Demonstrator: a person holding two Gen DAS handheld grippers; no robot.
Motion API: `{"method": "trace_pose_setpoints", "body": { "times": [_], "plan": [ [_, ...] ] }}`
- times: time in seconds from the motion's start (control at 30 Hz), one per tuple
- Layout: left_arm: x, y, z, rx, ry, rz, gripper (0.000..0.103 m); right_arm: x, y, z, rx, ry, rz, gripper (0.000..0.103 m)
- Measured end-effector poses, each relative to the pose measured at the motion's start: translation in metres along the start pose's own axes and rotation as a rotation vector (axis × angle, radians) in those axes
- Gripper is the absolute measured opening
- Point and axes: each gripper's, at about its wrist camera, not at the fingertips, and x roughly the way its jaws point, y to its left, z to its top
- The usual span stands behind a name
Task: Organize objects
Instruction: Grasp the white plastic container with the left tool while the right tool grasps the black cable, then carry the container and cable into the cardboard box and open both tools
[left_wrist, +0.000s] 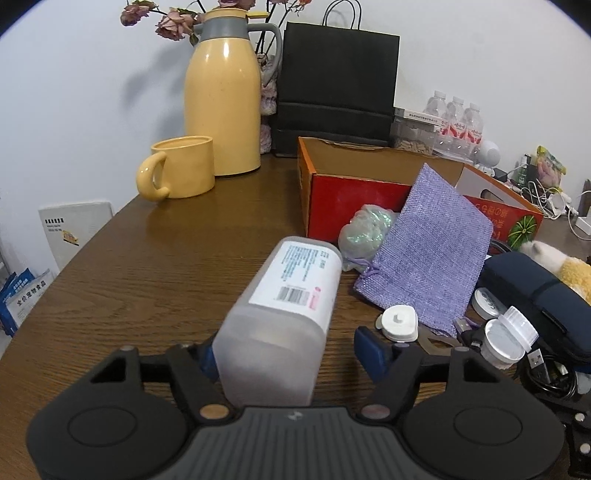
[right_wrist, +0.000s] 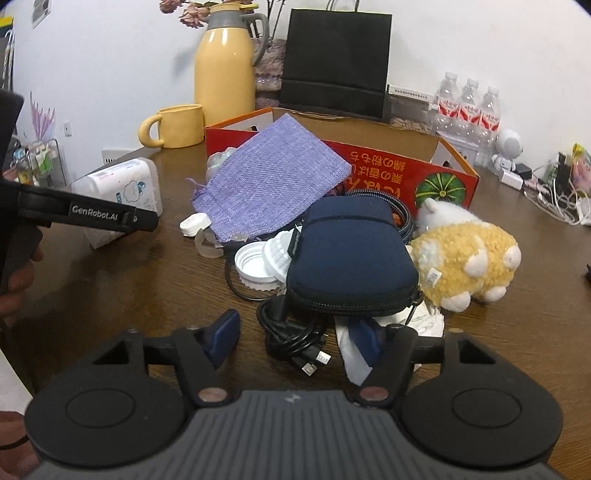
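Both grippers over table clutter.
Left gripper (left_wrist: 286, 350) brackets wipes pack (left_wrist: 284, 314), right pad clear; right gripper (right_wrist: 295, 338) apart over cable (right_wrist: 291, 332).

The right claw (right_wrist: 297, 341) is hovering low over the brown table (right_wrist: 147, 280) with its blue-padded jaws standing apart — a coiled black cable (right_wrist: 291, 334) is lying between them, untouched by either pad, and crumpled white paper (right_wrist: 351, 354) is sitting by the right-hand finger. Just past the cable a navy zip pouch (right_wrist: 351, 254) is resting beside a yellow-and-white plush toy (right_wrist: 465, 254), with white screw lids (right_wrist: 258, 264) and a purple woven bag (right_wrist: 269, 181) leaning toward the open red box (right_wrist: 399, 173). At the left edge the left claw (right_wrist: 88, 214) is reaching in — beside a white wet-wipes pack (right_wrist: 125, 188).
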Motion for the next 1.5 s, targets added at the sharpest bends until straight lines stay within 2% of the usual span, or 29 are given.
{"method": "trace_pose_setpoints", "body": {
  "times": [0.1, 0.17, 0.2, 0.23, 0.4, 0.53, 0.8, 1.13, 1.5],
  "plan": [
    [0.000, 0.001, 0.001, -0.009, -0.004, -0.003, 0.069, -0.005, 0.002, -0.001, -0.009, -0.013, -0.006, 0.069],
    [0.001, 0.002, 0.001, -0.011, -0.002, 0.001, 0.058, -0.008, 0.001, -0.002, -0.008, -0.021, 0.002, 0.068],
    [0.001, 0.001, 0.001, -0.011, -0.002, 0.006, 0.045, -0.009, 0.002, -0.002, -0.008, -0.022, 0.006, 0.066],
    [0.000, 0.002, 0.001, -0.014, 0.000, 0.000, 0.043, -0.009, 0.002, -0.002, -0.008, -0.022, 0.010, 0.063],
    [-0.007, 0.002, -0.005, -0.027, -0.011, -0.014, 0.043, -0.005, 0.005, -0.002, -0.029, -0.017, 0.024, 0.043],
    [-0.015, 0.000, -0.011, -0.023, -0.012, -0.027, 0.043, 0.001, 0.004, -0.001, -0.021, -0.016, 0.035, 0.041],
    [-0.037, -0.003, -0.016, -0.028, -0.031, -0.038, 0.043, -0.012, 0.006, -0.003, -0.003, -0.037, 0.097, 0.038],
    [-0.078, -0.019, -0.015, -0.009, -0.076, -0.041, 0.043, -0.046, 0.001, -0.007, 0.021, -0.106, 0.156, 0.038],
    [-0.099, -0.054, 0.003, 0.038, -0.127, -0.069, 0.043, -0.070, -0.024, 0.005, 0.069, -0.214, 0.139, 0.038]
  ]
}}
